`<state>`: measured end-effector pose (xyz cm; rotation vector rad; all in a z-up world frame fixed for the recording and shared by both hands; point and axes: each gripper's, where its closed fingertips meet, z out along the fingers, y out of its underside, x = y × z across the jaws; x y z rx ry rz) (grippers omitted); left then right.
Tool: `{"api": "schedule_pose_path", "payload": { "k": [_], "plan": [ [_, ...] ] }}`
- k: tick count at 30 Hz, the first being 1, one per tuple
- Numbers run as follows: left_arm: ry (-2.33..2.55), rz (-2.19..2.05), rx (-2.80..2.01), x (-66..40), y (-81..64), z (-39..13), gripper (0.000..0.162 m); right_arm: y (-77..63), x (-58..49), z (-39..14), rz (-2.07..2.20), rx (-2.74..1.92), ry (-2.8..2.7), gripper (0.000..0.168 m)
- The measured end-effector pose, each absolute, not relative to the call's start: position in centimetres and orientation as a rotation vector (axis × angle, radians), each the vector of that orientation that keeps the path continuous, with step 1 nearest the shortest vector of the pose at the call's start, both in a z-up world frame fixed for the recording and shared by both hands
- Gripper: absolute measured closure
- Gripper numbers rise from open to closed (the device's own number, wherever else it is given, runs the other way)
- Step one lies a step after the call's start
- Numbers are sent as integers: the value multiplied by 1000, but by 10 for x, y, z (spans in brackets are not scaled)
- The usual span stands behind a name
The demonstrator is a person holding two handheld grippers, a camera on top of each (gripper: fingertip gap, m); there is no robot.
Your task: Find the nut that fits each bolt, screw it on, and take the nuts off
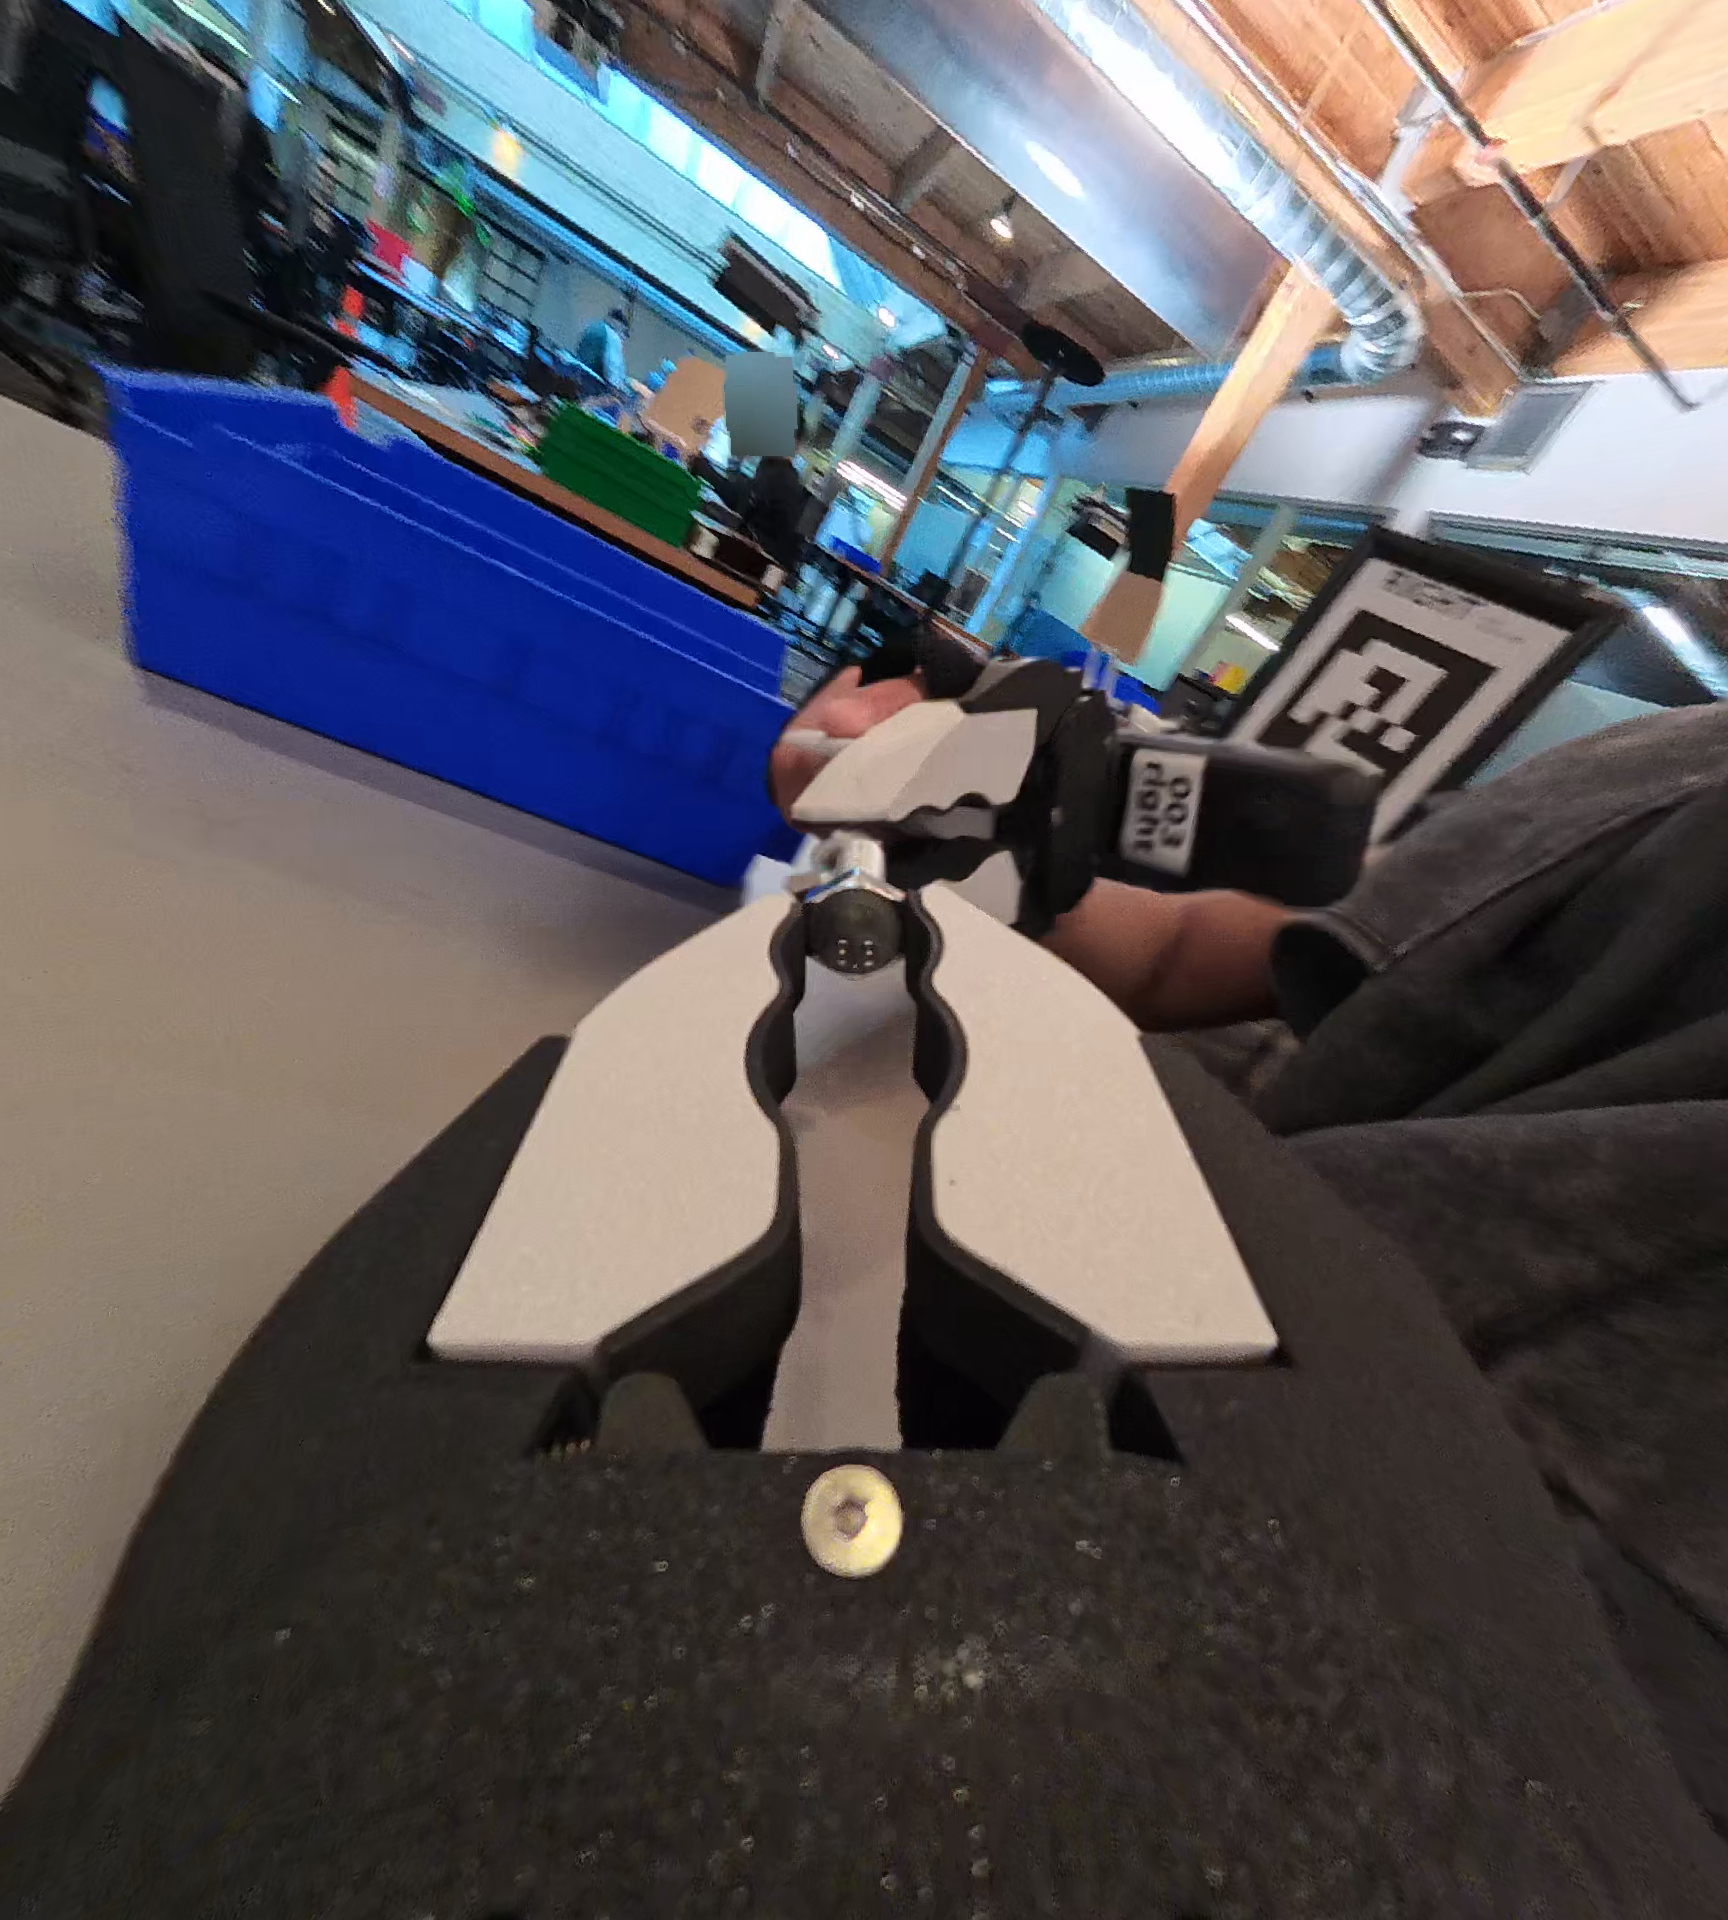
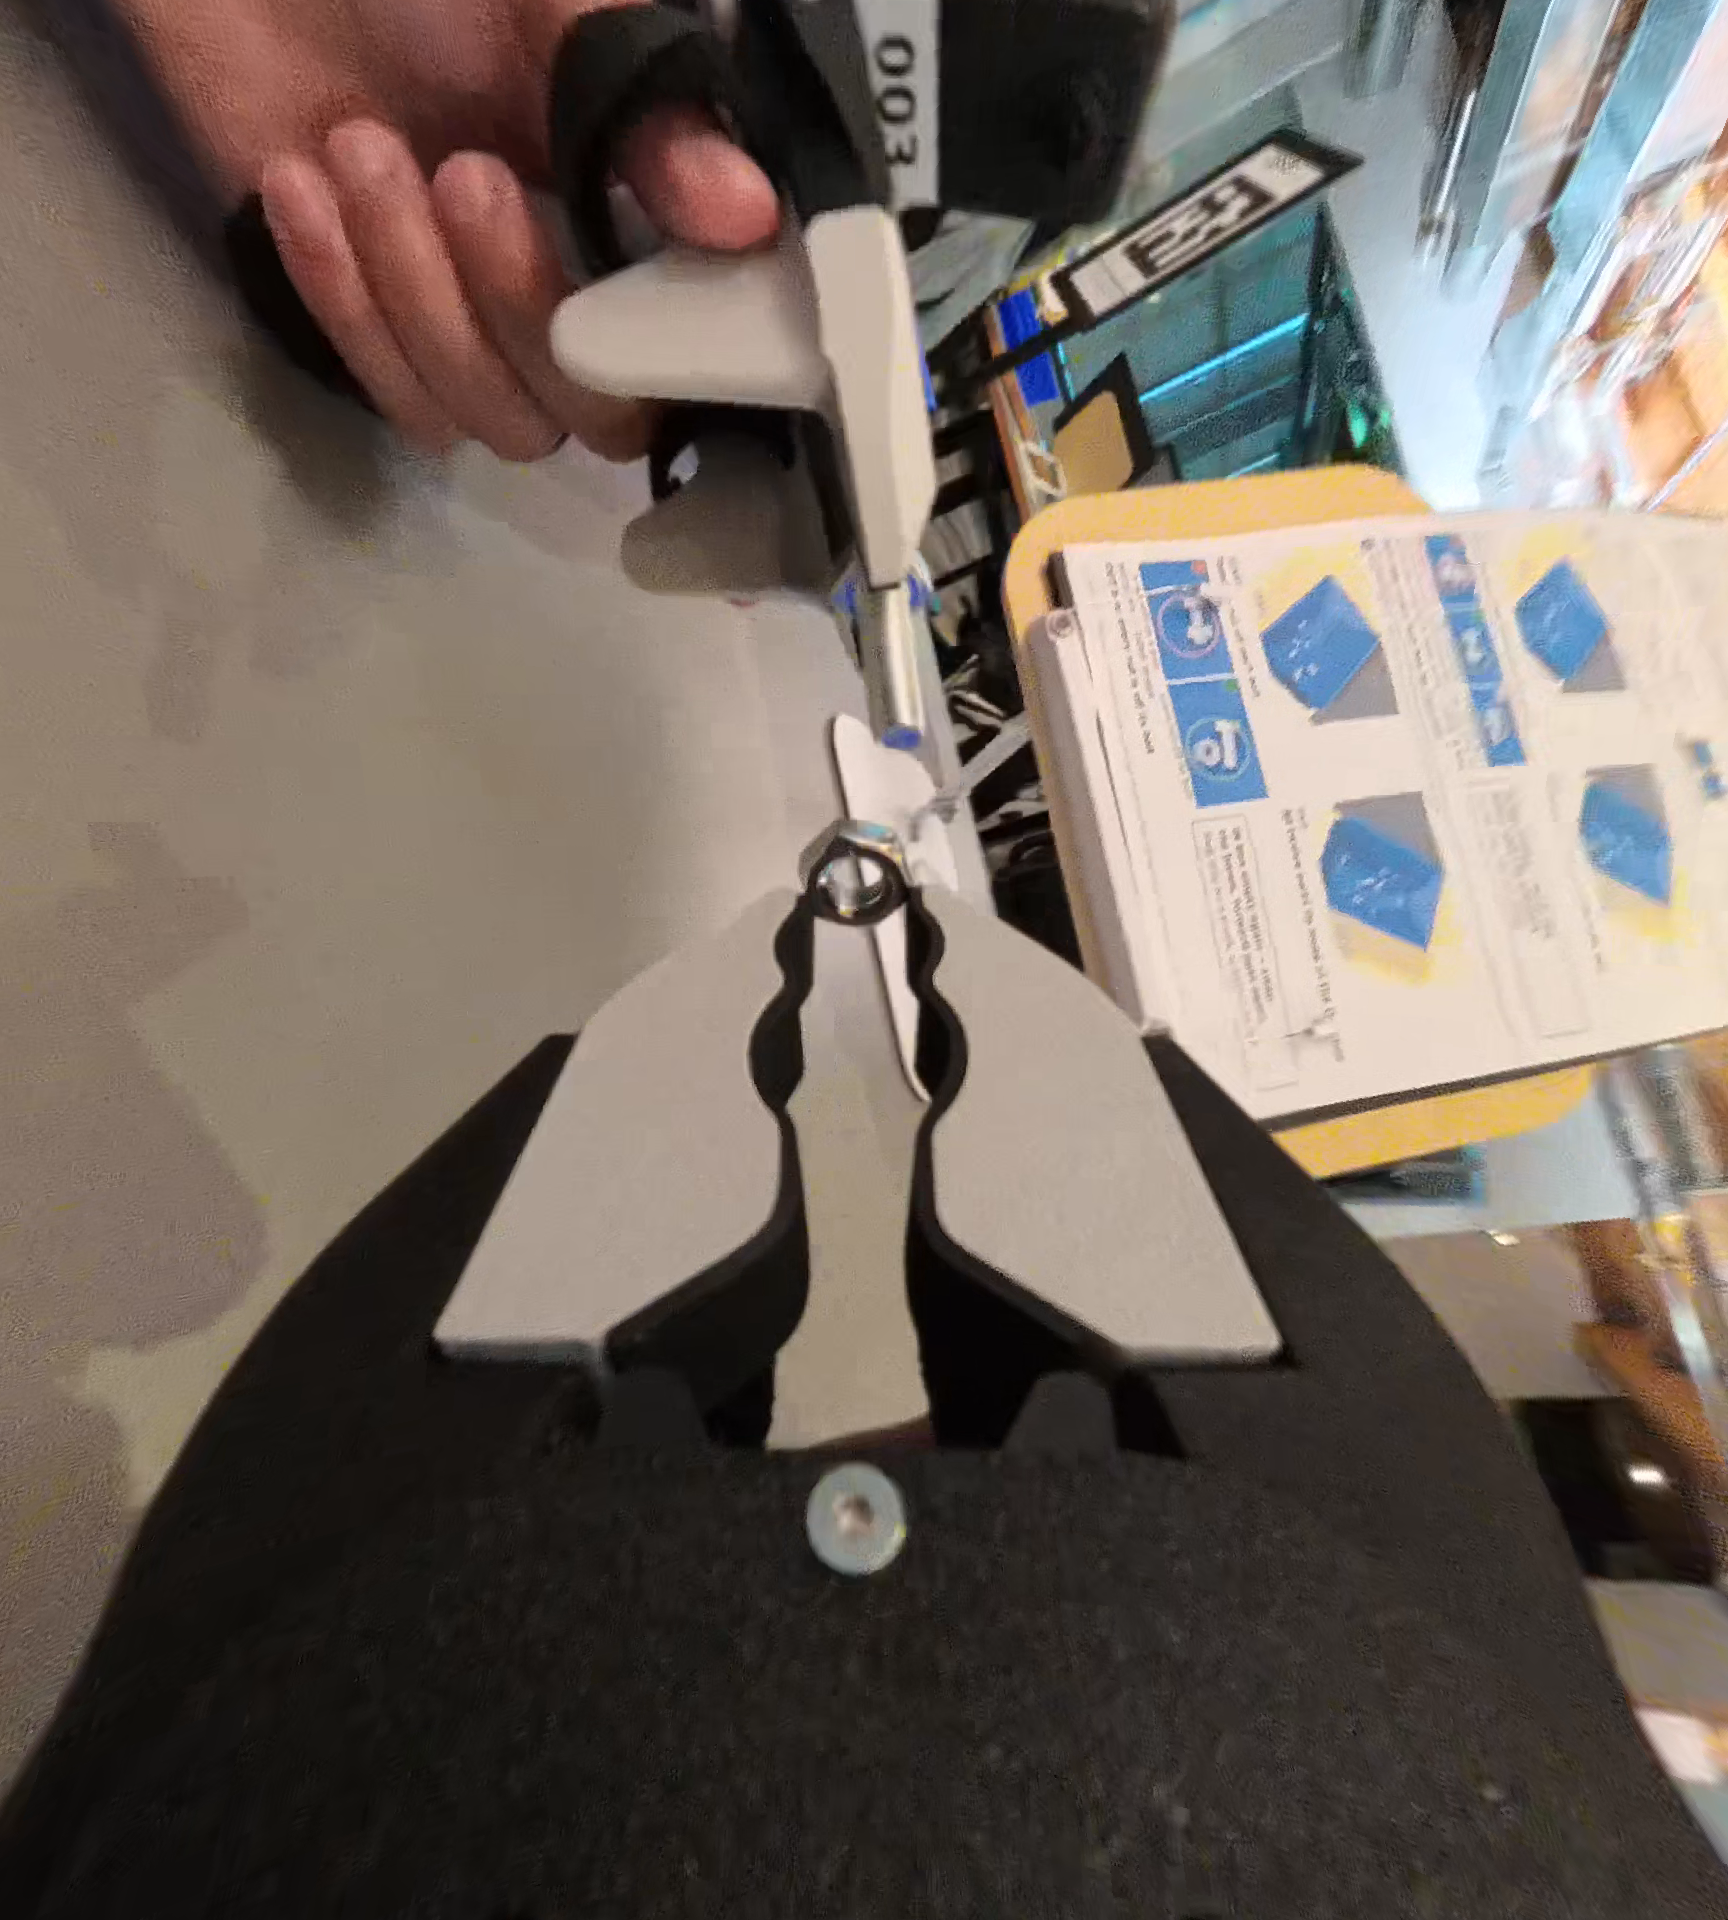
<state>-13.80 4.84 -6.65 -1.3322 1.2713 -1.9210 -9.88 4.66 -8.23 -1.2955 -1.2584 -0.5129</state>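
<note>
Nearby, blue bin (image 1: 444, 634) behind; left gripper (image 1: 855, 940) clamps bolt (image 1: 852, 935), right gripper (image 2: 855, 899) clamps nut (image 2: 855, 888).

Bolt (image 1: 852, 940) between left gripper (image 1: 855, 935) tips

Left hand-held gripper (image 1: 855, 940) and right hand-held gripper (image 2: 855, 899) both clamped, tips near each other.

Workshop: exposed ductwork (image 1: 1203, 197), timber beams (image 1: 1244, 416), blue bins (image 1: 424, 623), benches.
</note>
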Motion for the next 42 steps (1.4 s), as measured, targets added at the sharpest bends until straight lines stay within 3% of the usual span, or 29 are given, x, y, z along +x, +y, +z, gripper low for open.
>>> {"api": "schedule_pose_path", "payload": {
  "k": [8, 10, 15, 18, 22, 27, 38, 42],
  "plan": [
    [1089, -888, -1501, -131, 125, -98, 145, 66, -59, -54, 321, -1879, -631, 151],
    [1085, -887, -1498, -127, 121, -97, 145, 64, -43, -46, 404, -1921, -543, 151],
    [1109, -940, -1514, -122, 113, -101, 145, 67, 76, -27, 83, -2068, -306, 151],
    [1089, -979, -1516, -124, 114, -99, 145, 66, 173, -60, -179, -2321, -141, 151],
    [1065, -1013, -1527, -128, 117, -97, 145, 54, 229, -132, -159, -2713, -108, 151],
    [1059, -1036, -1542, -129, 118, -99, 145, 38, 234, -172, -86, -2984, -258, 150],
    [1223, -1045, -1500, -115, 93, -107, 145, 26, 234, -185, 47, -3030, -326, 149],
    [1246, -1130, -1487, -113, 84, -105, 145, 24, 236, -166, -14, -2930, -298, 129]
  ]
}}
